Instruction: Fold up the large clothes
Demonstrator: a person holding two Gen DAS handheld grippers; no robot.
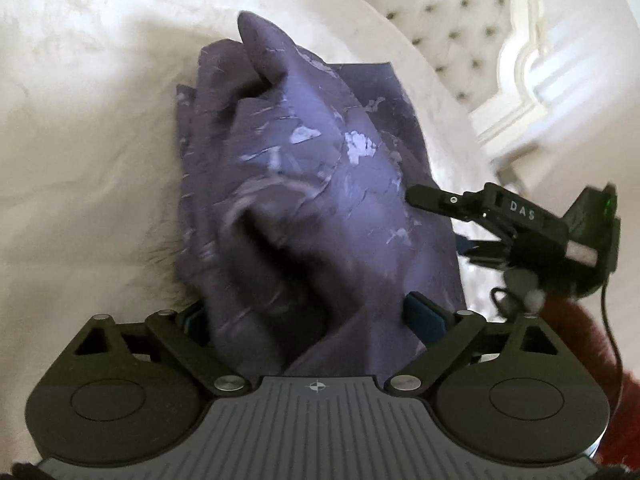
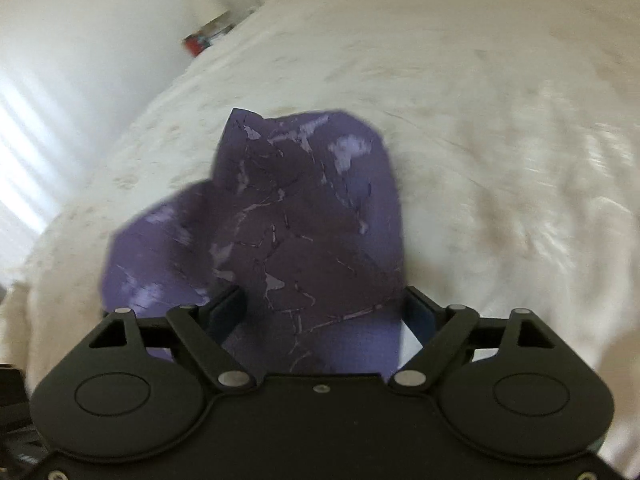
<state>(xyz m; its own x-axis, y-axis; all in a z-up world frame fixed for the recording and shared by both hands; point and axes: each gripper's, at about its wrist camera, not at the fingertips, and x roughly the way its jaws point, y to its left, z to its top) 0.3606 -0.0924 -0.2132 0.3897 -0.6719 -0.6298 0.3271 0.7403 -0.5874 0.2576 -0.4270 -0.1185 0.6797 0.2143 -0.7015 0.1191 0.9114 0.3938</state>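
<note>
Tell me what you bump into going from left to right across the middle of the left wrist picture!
White bed cover → purple patterned cloth → the other black gripper, the right gripper → the tufted cream headboard, farther back on the right.

— How many garments?
— One purple patterned cloth (image 1: 320,184), bunched on one white bedcover (image 1: 80,120).
— And grippers?
— Two: the left gripper (image 1: 308,312) and the right gripper (image 2: 324,308).
— Fingers on each?
— Two apiece, four altogether.
— Any furniture?
— One tufted headboard (image 1: 452,12). One small red object (image 2: 196,42) far off, too blurred to identify.
</note>
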